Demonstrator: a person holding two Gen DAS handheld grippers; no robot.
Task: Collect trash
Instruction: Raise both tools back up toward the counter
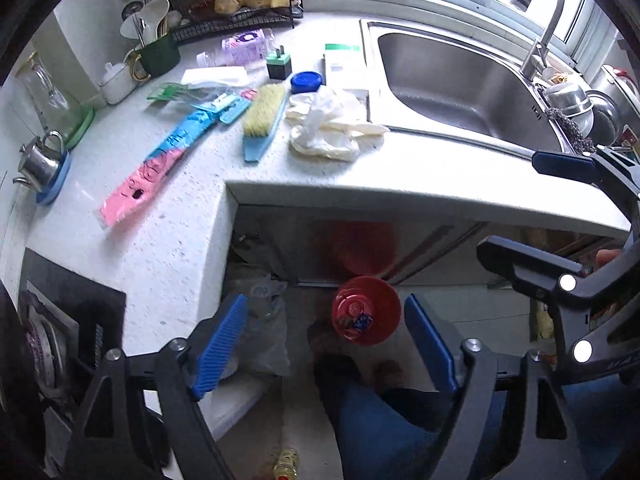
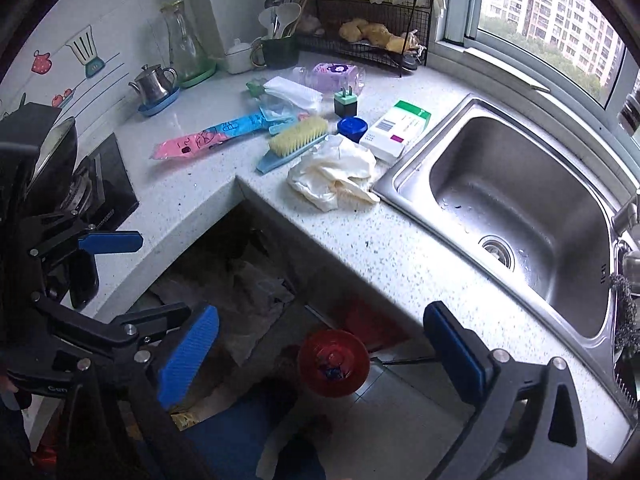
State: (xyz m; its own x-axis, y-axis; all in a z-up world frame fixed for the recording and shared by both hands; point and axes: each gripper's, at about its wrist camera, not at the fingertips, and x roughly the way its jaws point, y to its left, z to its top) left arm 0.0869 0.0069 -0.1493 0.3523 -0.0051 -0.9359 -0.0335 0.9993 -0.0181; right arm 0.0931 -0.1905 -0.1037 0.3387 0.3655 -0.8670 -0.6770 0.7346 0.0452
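Both wrist views high, facing down, sharing countertop point(image 1: 168, 240), sink point(image 2: 516, 216)

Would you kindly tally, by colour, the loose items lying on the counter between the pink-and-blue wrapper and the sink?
Blue: 2, scrub brush, jar lid
White: 2, crumpled gloves, box
Green-black: 1, charger plug
Total: 5

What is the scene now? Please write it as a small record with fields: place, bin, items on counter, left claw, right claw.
place: kitchen counter with steel sink
bin: red bin on the floor below the counter, some trash inside
items on counter: crumpled white gloves, scrub brush, pink and blue packet, white box, blue lid
left claw: open, nothing between the jaws
right claw: open, nothing between the jaws
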